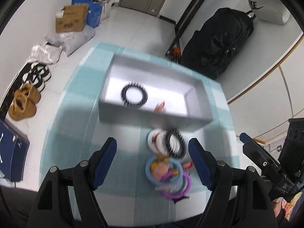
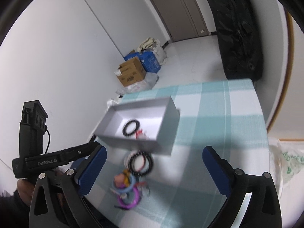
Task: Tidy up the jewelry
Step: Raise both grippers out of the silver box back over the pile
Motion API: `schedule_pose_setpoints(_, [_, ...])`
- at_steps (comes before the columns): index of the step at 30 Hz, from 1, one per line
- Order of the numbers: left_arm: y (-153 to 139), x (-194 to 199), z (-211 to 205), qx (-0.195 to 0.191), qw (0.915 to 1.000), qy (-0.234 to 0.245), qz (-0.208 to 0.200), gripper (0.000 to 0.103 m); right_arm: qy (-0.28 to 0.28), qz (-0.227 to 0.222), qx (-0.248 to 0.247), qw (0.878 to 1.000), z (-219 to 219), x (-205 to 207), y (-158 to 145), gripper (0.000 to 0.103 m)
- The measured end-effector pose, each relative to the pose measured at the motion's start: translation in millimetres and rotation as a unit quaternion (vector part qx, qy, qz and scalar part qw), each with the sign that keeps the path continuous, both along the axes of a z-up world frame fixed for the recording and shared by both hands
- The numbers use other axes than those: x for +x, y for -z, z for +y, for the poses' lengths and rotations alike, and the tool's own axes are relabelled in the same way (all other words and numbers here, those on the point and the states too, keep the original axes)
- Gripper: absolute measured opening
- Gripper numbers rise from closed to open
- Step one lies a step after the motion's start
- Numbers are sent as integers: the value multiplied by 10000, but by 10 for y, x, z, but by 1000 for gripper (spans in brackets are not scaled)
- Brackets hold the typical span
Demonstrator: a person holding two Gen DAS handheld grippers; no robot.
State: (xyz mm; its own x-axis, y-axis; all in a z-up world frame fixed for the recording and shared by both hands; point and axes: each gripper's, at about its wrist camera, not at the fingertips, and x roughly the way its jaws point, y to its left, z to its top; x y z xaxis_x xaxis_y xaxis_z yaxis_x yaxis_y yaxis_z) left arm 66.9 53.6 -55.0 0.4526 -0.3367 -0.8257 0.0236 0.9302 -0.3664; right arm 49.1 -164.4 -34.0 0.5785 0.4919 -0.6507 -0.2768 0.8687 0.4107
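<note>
Hovering wide apart, left gripper (image 1: pixel 153 152) and right gripper (image 2: pixel 154 163) hold nothing.
One black beaded bracelet (image 1: pixel 134 94) lies in one grey box (image 1: pixel 121 114); another black bracelet (image 1: pixel 175 144) lies outside.

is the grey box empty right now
No, a black beaded bracelet and a small red item lie inside the grey box.
</note>
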Motion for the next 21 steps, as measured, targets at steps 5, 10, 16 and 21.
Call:
schedule_pose_setpoints(5, [103, -86, -123, 148, 9994, 271, 162, 74, 59, 134, -29, 9999, -18, -97, 75, 102])
schedule_pose_setpoints(10, [188, -170, -242, 517, 9971, 513, 199, 74, 56, 228, -62, 9997, -14, -182, 138, 102])
schedule_pose_setpoints(16, [259, -183, -311, 677, 9944, 774, 256, 74, 23, 329, -184, 9993, -21, -202, 184, 102])
schedule_pose_setpoints(21, [287, -199, -371, 777, 9919, 975, 227, 74, 48, 360, -130, 9993, -44, -196, 191, 102])
